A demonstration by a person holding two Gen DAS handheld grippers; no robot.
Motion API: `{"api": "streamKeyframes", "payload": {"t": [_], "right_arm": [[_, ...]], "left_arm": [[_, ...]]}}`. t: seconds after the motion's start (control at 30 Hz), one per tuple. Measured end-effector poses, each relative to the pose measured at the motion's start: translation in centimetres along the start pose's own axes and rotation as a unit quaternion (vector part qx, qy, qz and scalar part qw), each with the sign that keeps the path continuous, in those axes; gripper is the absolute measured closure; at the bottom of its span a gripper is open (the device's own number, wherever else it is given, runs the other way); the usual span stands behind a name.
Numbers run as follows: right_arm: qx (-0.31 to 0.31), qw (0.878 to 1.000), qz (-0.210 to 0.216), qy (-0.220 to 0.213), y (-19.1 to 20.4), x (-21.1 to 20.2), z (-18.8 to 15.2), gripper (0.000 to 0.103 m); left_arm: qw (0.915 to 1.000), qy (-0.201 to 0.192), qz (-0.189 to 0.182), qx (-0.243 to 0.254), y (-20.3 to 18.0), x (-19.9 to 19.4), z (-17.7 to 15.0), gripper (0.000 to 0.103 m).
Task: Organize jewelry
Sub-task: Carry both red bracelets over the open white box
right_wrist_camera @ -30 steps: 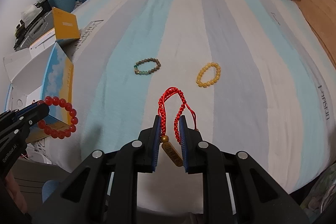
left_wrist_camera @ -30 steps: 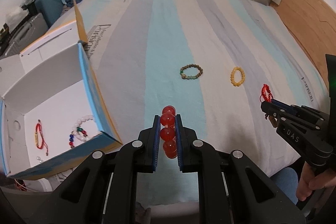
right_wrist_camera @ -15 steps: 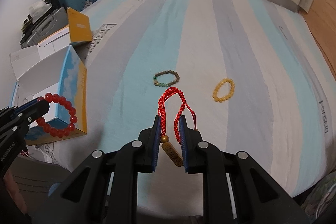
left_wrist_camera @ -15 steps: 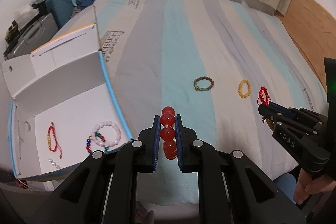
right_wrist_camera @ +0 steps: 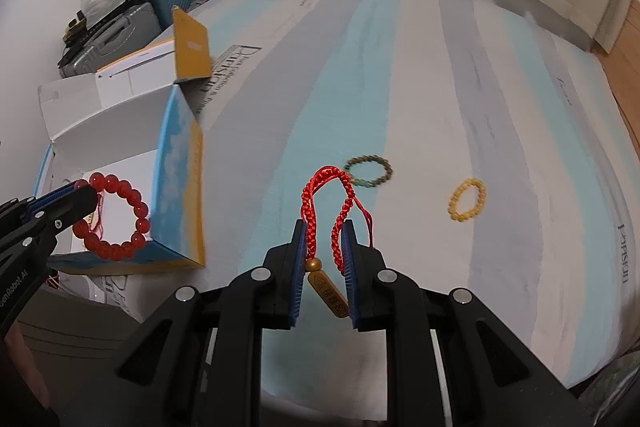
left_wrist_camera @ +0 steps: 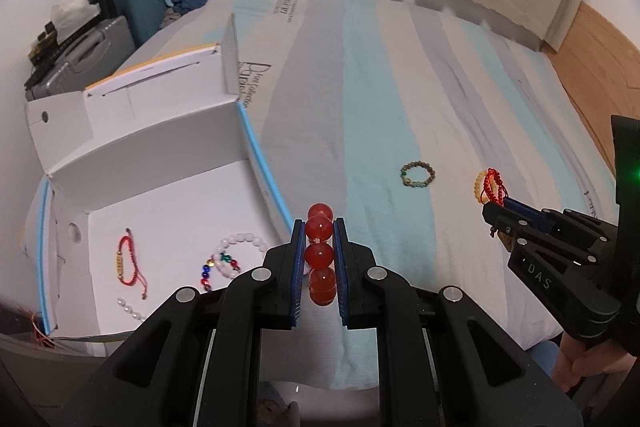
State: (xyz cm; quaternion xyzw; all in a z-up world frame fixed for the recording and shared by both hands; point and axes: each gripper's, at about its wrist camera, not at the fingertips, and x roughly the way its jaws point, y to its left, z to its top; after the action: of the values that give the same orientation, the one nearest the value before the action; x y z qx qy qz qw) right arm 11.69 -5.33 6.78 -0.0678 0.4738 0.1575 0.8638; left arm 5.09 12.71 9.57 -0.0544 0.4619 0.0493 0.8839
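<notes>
Landmark: open cardboard box (left_wrist_camera: 160, 163), white matte inside, blue-and-yellow printed outside, flaps up, standing at one side of a bed with a striped sheet (left_wrist_camera: 384, 99) in soft bands of aqua, grey and cream.

Left gripper (left_wrist_camera: 319, 227): black plastic, ribbed blue pads clamped on a red bead bracelet (left_wrist_camera: 319, 259) of round, glossy, translucent beads. In the right wrist view the same loop hangs in front of the box's printed wall.

Right gripper (right_wrist_camera: 325, 227): pads pinched on a red braided cord bracelet (right_wrist_camera: 326, 187), knotted weave, with a small gold bead and a flat gold tag dangling between the pads. It is held above the sheet, away from the box.

Inside the box, on its floor: a thin red cord bracelet (left_wrist_camera: 129, 261), a white pearl-like bracelet (left_wrist_camera: 236, 253) with coloured beads, a short string of small pearls (left_wrist_camera: 130, 309).

On the sheet, well apart from the box: a brown-and-green bead bracelet (right_wrist_camera: 370, 171), dull finish; further out, a yellow bead bracelet (right_wrist_camera: 466, 199), waxy.
</notes>
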Motion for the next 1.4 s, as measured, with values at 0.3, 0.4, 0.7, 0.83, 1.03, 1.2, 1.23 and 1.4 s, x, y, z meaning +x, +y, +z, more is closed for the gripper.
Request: {"api": "streamKeyframes", "payload": {"t": [0.3,0.4,0.7,0.83,1.03,1.2,1.23,1.4], "right_arm": [[-0.025,0.999,0.020,-0.008,4.3,-0.6,1.4,0.087],[-0.036,0.999,0.027,-0.010,6.1,-0.8,1.8,0.087],[-0.066,0.997,0.048,-0.010,11.1,-0.8,2.5,0.087],[-0.077,0.996,0.055,-0.007,12.9,-0.5,2.6,0.087],[-0.090,0.993,0.081,-0.005,15.8,0.1,2.9,0.087],[-0.105,0.990,0.099,-0.003,18.5,0.5,3.1,0.087],[-0.109,0.989,0.101,-0.002,19.1,0.7,3.2,0.087],[-0.117,0.987,0.114,0.010,21.2,2.2,3.0,0.087]], "left_arm": [[0.9994,-0.011,0.023,-0.024,3.9,-2.2,0.2,0.090],[0.9990,-0.012,0.029,-0.032,5.2,-2.7,0.2,0.090],[0.9969,-0.007,0.050,-0.060,10.0,-3.2,-0.6,0.090],[0.9955,-0.007,0.059,-0.073,11.9,-3.4,-1.1,0.090],[0.9938,-0.003,0.069,-0.086,14.4,-3.5,-1.9,0.090],[0.9918,0.003,0.080,-0.100,16.7,-3.4,-2.6,0.090],[0.9913,0.004,0.082,-0.103,17.1,-3.3,-2.7,0.090],[0.9895,0.010,0.087,-0.115,18.8,-2.9,-3.4,0.090]]}}
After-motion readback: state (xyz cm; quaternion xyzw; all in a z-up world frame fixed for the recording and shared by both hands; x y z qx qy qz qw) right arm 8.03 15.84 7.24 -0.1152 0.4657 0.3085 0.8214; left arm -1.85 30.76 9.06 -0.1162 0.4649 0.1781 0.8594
